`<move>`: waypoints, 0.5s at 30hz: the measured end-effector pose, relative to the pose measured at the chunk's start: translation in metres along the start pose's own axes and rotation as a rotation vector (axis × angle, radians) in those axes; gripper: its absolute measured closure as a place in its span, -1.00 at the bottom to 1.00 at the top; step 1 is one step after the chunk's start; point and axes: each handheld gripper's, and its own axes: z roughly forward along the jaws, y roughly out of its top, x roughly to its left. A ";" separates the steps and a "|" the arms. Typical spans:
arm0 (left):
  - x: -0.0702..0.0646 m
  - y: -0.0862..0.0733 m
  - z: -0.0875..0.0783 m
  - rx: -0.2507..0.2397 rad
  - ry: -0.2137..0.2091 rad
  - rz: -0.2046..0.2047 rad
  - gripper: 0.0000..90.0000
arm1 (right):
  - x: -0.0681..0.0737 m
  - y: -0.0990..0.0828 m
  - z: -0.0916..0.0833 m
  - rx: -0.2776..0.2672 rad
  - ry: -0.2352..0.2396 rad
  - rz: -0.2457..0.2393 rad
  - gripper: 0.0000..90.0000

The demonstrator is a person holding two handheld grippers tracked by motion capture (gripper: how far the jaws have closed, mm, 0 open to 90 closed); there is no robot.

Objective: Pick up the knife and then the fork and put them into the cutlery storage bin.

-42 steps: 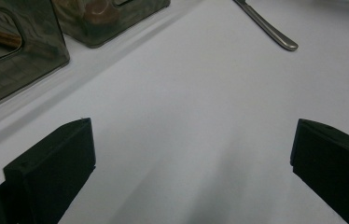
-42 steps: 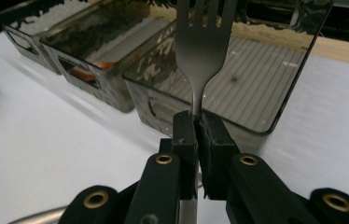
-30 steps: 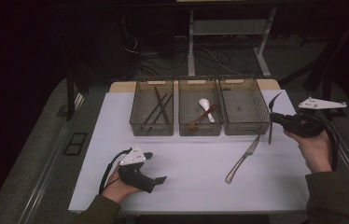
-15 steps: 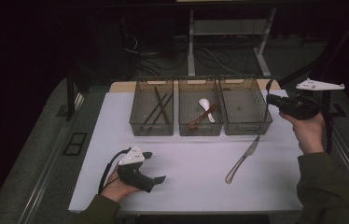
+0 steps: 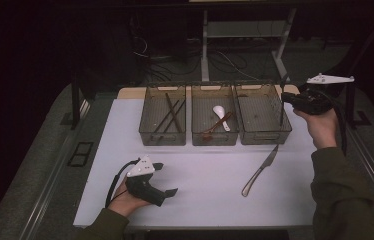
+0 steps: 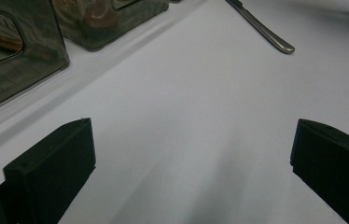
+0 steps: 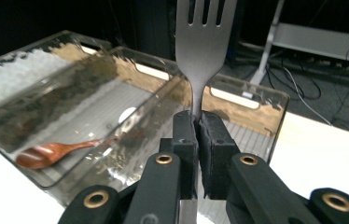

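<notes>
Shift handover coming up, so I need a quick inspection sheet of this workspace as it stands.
Surface: white mat on the table, flat.
Job's things: fork held upright over the right bin; knife on the mat.
Clutter: left bin holds dark sticks; middle bin a white spoon and a wooden spoon.
Grippers: right gripper shut on fork; left gripper open, low over the mat.
Cables: one trails from each gripper; more on the floor behind.
Surroundings: dark, metal frame behind.

You are gripping a smooth, glossy steel fork [image 7: 204, 42] in matt black plastic pads [image 7: 184, 135]; the ribbed, clear smoky plastic bins [image 7: 116, 100] are gleaming over the matt white worktop [image 5: 205, 185].
</notes>
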 end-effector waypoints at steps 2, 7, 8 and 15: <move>0.000 0.000 0.000 0.000 -0.001 0.000 -1.00 | -0.003 -0.002 0.006 0.030 -0.005 0.006 0.89; 0.000 0.000 0.000 0.001 -0.001 -0.001 -1.00 | -0.009 -0.010 0.020 0.116 -0.023 0.005 0.89; 0.000 0.000 0.000 0.001 -0.002 -0.001 -1.00 | -0.010 -0.011 0.022 0.129 -0.025 0.005 0.89; 0.000 0.000 0.000 0.003 -0.002 -0.004 -1.00 | -0.012 -0.017 0.034 0.225 -0.031 0.003 0.88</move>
